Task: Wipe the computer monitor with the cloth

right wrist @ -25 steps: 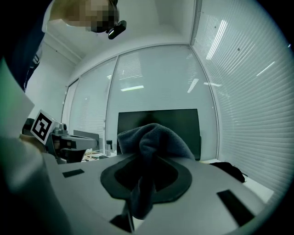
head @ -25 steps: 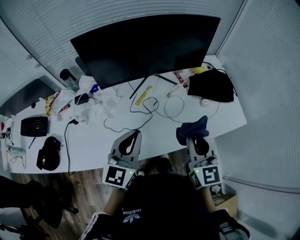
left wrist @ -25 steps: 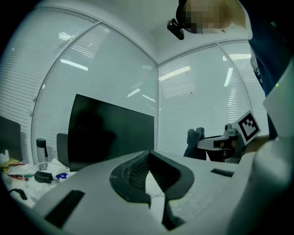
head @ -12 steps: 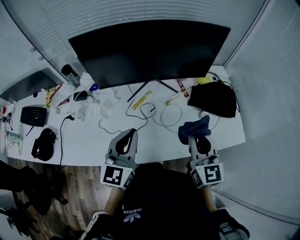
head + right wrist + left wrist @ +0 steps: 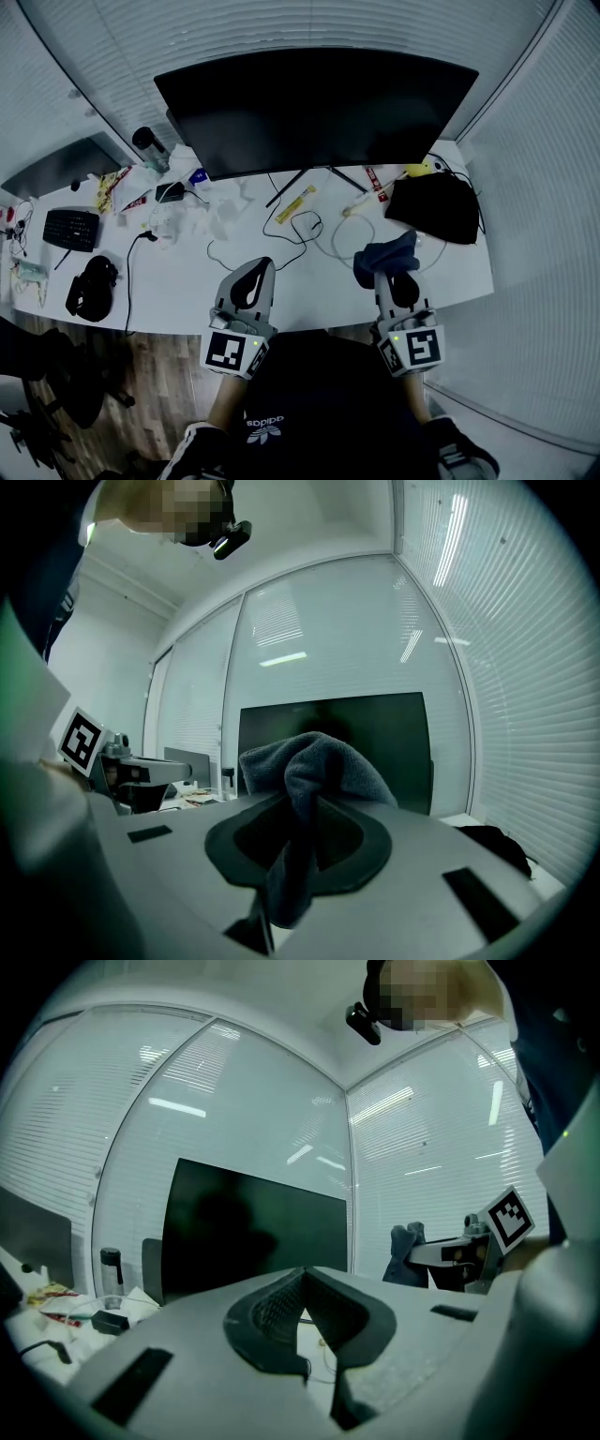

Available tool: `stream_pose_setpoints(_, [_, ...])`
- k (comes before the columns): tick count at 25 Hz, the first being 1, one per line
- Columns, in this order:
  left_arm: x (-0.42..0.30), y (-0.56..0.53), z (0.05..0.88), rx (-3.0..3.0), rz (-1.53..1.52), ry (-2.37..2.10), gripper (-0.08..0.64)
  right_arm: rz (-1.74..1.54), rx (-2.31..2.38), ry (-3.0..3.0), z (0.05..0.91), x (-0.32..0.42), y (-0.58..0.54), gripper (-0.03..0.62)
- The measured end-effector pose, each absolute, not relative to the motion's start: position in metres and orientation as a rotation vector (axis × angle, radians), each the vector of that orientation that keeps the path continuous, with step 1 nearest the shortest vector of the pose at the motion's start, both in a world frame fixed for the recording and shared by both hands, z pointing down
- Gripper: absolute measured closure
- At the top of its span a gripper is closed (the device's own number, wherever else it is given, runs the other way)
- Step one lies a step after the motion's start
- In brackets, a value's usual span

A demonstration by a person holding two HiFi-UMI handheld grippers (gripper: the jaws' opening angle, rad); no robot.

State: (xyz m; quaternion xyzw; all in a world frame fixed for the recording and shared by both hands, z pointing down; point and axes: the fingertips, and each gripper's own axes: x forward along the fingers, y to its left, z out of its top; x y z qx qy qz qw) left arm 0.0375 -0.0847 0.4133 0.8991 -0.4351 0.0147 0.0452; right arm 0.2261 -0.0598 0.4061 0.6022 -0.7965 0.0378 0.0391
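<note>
A wide black computer monitor point(image 5: 319, 108) stands at the back of the white desk point(image 5: 187, 281), screen dark; it also fills the middle of the left gripper view point(image 5: 253, 1237) and right gripper view point(image 5: 375, 733). My right gripper point(image 5: 386, 272) hovers over the desk's near edge, shut on a dark blue cloth point(image 5: 384, 258) that bunches up out of its jaws point(image 5: 309, 761). My left gripper point(image 5: 251, 281) hangs beside it at the near edge, jaws shut with nothing between them point(image 5: 300, 1316). Both are well short of the screen.
Cables point(image 5: 300, 230) loop across the desk below the monitor stand. A black bag point(image 5: 436, 206) lies at the right, crumpled tissues point(image 5: 220, 202) and a bottle point(image 5: 150, 145) at the left. Further left are a keyboard point(image 5: 70, 228) and a black headset point(image 5: 89, 286).
The head view has shifted, so the monitor sits lower and further right in frame. Both grippers stay at the desk's near edge, the right still holding the cloth.
</note>
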Motion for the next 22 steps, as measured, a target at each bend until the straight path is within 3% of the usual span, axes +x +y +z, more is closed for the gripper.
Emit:
stream_pose_setpoints(9, [-0.002, -0.102, 0.399, 2.778, 0.022, -1.372, 0.555, -0.009, 1.744, -2.559, 0.374, 0.164, -0.096, 0.545])
stream_pose_setpoints(22, [-0.042, -0.110, 0.371, 2.773, -0.110, -1.489, 0.555, -0.421, 1.598, -2.784, 0.252, 0.065, -0.182, 0.545])
